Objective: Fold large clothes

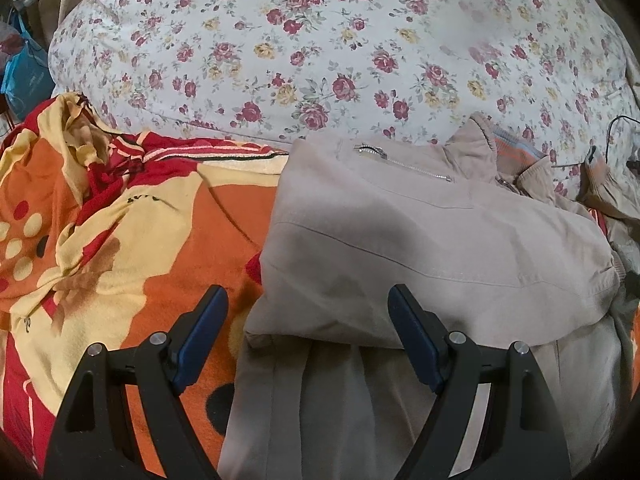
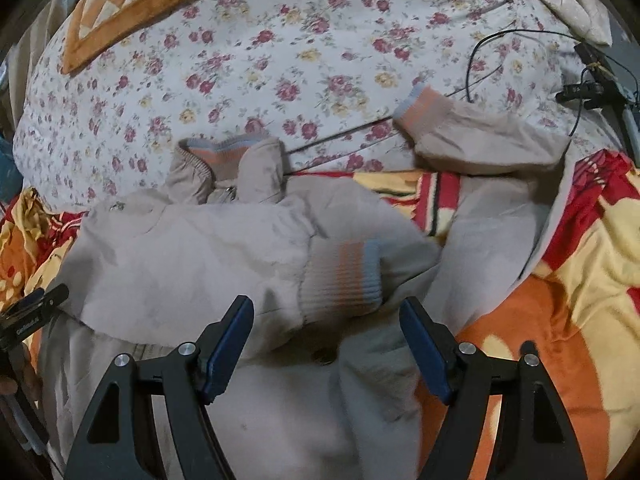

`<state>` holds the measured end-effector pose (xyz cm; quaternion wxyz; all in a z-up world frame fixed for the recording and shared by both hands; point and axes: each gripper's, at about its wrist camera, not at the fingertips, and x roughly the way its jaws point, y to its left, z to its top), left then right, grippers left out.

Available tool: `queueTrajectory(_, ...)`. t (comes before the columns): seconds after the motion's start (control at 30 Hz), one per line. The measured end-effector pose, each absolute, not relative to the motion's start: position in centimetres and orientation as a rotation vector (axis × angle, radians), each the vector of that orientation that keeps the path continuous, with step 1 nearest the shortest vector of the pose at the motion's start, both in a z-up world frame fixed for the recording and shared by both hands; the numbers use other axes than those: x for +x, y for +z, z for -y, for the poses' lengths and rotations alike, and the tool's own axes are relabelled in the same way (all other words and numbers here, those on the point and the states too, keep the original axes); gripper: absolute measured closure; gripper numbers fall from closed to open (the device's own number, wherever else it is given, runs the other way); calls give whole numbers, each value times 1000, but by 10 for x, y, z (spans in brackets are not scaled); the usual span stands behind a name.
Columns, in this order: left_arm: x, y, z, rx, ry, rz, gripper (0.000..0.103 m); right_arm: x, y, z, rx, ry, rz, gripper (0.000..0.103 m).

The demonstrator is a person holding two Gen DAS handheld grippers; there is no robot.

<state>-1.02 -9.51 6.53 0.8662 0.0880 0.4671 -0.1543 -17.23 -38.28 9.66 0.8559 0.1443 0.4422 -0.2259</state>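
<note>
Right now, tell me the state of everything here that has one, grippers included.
Jacket: partly folded, lying on the blanket.
Near sleeve: folded across the body.
Far sleeve: spread out onto the floral quilt.
Chest zipper: closed.
Blanket: rumpled.
Left gripper: open, holding nothing.
Right gripper: open, holding nothing.
Black cable: loose on the quilt.

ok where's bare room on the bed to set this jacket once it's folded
Free: the floral sheet between the checked cushion and the black cable. Crowded: the orange blanket, bunched left of the beige jacket.
</note>
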Motion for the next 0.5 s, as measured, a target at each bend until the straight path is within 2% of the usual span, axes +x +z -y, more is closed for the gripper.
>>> queueTrajectory(0.5,-11,65,98,217,-281,-938,21,-177,96,410,319,-494,-939,23)
